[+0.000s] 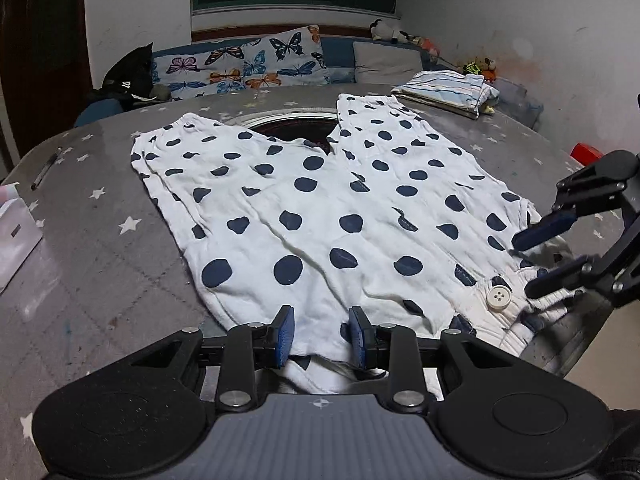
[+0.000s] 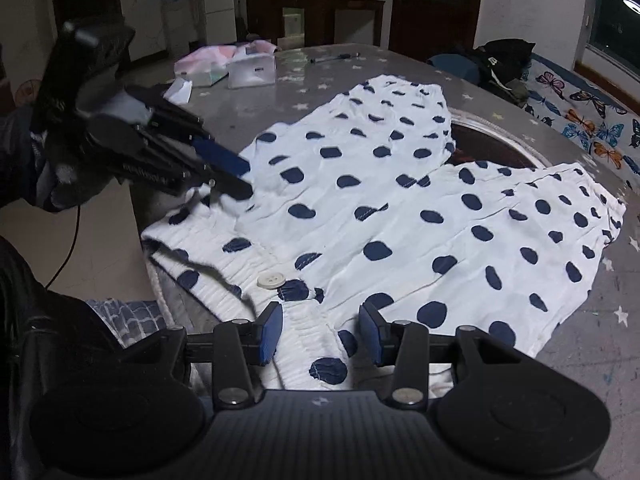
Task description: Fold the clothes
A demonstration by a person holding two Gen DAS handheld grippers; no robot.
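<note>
White trousers with navy dots (image 1: 320, 208) lie spread flat on the grey star-print table (image 1: 100, 240), legs pointing away, waistband with a white button (image 1: 498, 297) at the near edge. My left gripper (image 1: 320, 334) is open, its blue pads either side of the waistband's left end. My right gripper (image 2: 318, 330) is open over the waistband's right end, near the button (image 2: 271, 281). Each gripper shows in the other's view: the right one (image 1: 536, 260) and the left one (image 2: 232, 172), both open at the waistband.
A folded striped garment (image 1: 444, 90) lies at the table's far right. A dark round inset (image 1: 296, 124) sits mid-table under the trouser legs. A pen (image 1: 46, 168), plastic boxes (image 2: 252, 70) and a red object (image 1: 586, 152) sit near the edges. A sofa with butterfly cushions (image 1: 240, 64) stands behind.
</note>
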